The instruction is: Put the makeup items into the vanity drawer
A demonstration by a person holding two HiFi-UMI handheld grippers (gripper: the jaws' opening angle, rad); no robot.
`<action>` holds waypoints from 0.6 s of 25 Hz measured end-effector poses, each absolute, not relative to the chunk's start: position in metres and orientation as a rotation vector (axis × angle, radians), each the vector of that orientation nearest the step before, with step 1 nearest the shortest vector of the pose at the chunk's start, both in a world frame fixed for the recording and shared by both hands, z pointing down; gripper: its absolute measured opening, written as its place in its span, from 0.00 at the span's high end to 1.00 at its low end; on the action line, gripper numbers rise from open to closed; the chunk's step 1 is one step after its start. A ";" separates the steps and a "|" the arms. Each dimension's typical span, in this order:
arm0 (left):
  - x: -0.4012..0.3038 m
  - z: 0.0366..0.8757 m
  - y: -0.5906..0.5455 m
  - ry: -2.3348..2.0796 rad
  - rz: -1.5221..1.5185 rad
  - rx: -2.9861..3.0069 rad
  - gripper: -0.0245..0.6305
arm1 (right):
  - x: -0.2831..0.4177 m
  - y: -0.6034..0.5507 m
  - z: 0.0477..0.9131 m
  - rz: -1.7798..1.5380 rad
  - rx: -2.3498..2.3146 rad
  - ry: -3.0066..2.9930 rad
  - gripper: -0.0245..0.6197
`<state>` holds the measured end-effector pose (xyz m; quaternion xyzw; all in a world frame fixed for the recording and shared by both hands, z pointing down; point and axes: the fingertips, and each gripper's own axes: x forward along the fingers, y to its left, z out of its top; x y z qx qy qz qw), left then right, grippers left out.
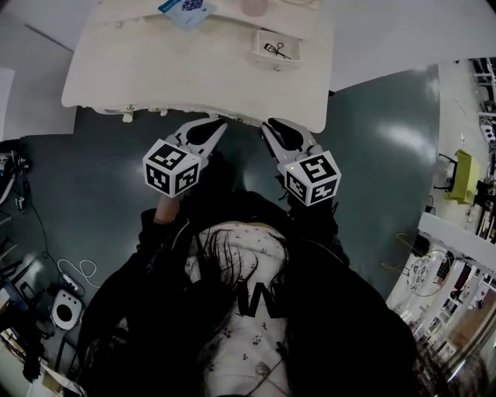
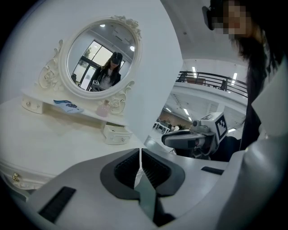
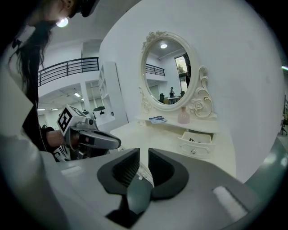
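Observation:
The cream vanity (image 1: 155,70) stands ahead of me. Its small drawer (image 1: 275,48) at the back right is pulled open, with a black metal tool (image 1: 276,50) lying inside. On the back shelf lie a blue packet (image 1: 186,9) and a pink bottle (image 1: 253,6). Both grippers hover at the vanity's front edge, the left gripper (image 1: 209,130) beside the right gripper (image 1: 275,133). The left gripper (image 2: 141,159) has its jaws together and empty. The right gripper (image 3: 143,164) shows only a thin slit and holds nothing. The open drawer (image 3: 195,143) lies well beyond it.
An oval mirror (image 2: 101,56) rises behind the shelf. Dark green floor surrounds the vanity. Cables and a white device (image 1: 68,308) lie at the lower left, and a yellow-green chair (image 1: 463,174) stands at the right. Knobs (image 1: 128,116) line the vanity's front.

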<state>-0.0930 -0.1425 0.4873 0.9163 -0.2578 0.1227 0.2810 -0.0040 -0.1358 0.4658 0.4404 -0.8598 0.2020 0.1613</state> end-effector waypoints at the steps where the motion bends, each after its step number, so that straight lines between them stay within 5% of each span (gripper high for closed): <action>1: -0.089 0.486 -0.140 -0.696 0.330 2.458 0.96 | -0.001 -0.131 0.465 0.572 1.251 -2.460 0.85; 15: -0.017 0.457 -0.040 -0.817 0.315 2.511 0.96 | 0.055 -0.033 0.458 0.516 1.189 -2.564 0.86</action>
